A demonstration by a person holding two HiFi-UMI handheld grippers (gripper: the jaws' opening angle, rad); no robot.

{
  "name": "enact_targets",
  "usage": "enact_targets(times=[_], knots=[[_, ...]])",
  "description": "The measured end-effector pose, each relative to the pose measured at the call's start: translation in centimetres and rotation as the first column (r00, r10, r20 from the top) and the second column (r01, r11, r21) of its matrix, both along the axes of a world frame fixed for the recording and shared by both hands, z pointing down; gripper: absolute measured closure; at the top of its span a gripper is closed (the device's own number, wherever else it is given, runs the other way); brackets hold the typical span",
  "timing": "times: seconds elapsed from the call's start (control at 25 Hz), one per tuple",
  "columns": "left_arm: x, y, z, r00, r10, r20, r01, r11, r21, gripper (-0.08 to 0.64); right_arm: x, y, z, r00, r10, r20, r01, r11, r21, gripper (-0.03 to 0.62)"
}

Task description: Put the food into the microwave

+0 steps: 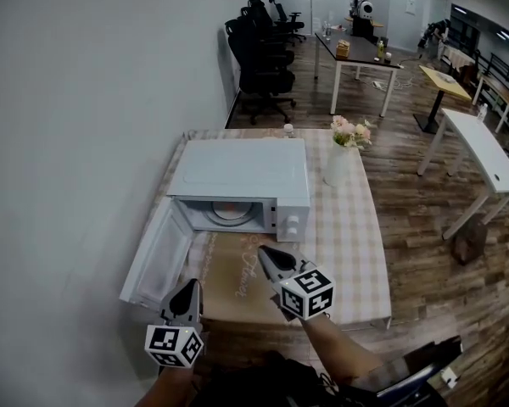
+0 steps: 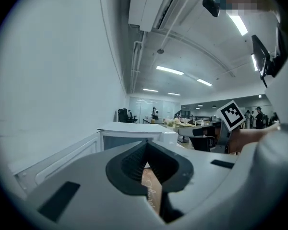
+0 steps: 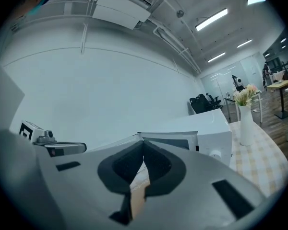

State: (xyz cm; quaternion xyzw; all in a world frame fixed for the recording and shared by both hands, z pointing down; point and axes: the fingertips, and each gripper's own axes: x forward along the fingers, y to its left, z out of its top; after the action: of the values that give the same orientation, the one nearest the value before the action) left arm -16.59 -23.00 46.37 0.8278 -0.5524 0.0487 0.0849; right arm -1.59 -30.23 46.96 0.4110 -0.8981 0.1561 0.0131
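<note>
I have both grippers up in front of me, side by side and apart, pointing ahead and close to level. The left gripper (image 1: pixel 190 287) sits low on my left, with the left marker cube (image 1: pixel 174 344) nearest me. Seen along its own jaws, the pads meet at the tips with nothing between them. The right gripper (image 1: pixel 265 252) is a little further ahead and angled leftward, its jaws likewise closed tip to tip and empty. My bare right forearm (image 1: pixel 339 353) runs back from the right marker cube (image 1: pixel 307 292). My left arm is mostly cut off at the bottom edge, so I can't judge its pose.
</note>
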Motion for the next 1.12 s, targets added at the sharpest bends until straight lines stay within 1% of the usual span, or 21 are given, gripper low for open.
enact_targets(times=[0.08,0.2,0.28,0.36,0.48,0.6,0.72,0.88,1.12], knots=[[-0.6,0.4,-0.2,1.000,0.014,0.000,-0.014,1.000,-0.002,0.552,-0.3,0.7,-0.5,1.000,0.022,-0.007,-0.022,1.000,0.008,0.583],[-1.5,0.7,-0.2,0.999,0.045,0.008,-0.045,0.999,-0.002,0.552,-1.4,1.9,-0.9,0.997,0.047,-0.053,-0.044,0.998,0.046,0.583],[-2.2,1.0,-0.2,0.998,0.064,0.019,-0.064,0.998,0.000,0.552,-2.5,2.7,-1.2,0.997,0.051,-0.051,-0.047,0.997,0.064,0.583],[-3.0,1.5,-0.3,0.997,0.076,0.028,-0.077,0.997,0.005,0.552,-3.3,3.8,-1.4,0.997,0.062,-0.041,-0.059,0.996,0.064,0.583],[-4.2,2.4,-0.8,0.997,0.074,0.011,-0.074,0.997,0.018,0.552,-4.5,5.2,-1.9,0.997,0.063,-0.040,-0.061,0.997,0.051,0.583],[-4.9,2.8,-1.3,0.997,0.080,0.000,-0.080,0.996,0.029,0.552,-5.4,5.9,-2.2,0.995,0.064,-0.075,-0.059,0.996,0.063,0.584],[-5.1,3.1,-1.4,0.995,0.096,-0.005,-0.095,0.995,0.036,0.552,-5.7,6.4,-2.4,0.994,0.084,-0.068,-0.079,0.995,0.067,0.584],[-5.6,3.2,-1.3,0.994,0.107,0.012,-0.108,0.993,0.051,0.552,-6.3,6.8,-2.5,0.990,0.099,-0.101,-0.089,0.992,0.093,0.584],[-6.4,3.6,-1.8,0.993,0.118,-0.010,-0.117,0.992,0.049,0.552,-7.4,7.5,-3.1,0.992,0.099,-0.075,-0.092,0.992,0.085,0.584]])
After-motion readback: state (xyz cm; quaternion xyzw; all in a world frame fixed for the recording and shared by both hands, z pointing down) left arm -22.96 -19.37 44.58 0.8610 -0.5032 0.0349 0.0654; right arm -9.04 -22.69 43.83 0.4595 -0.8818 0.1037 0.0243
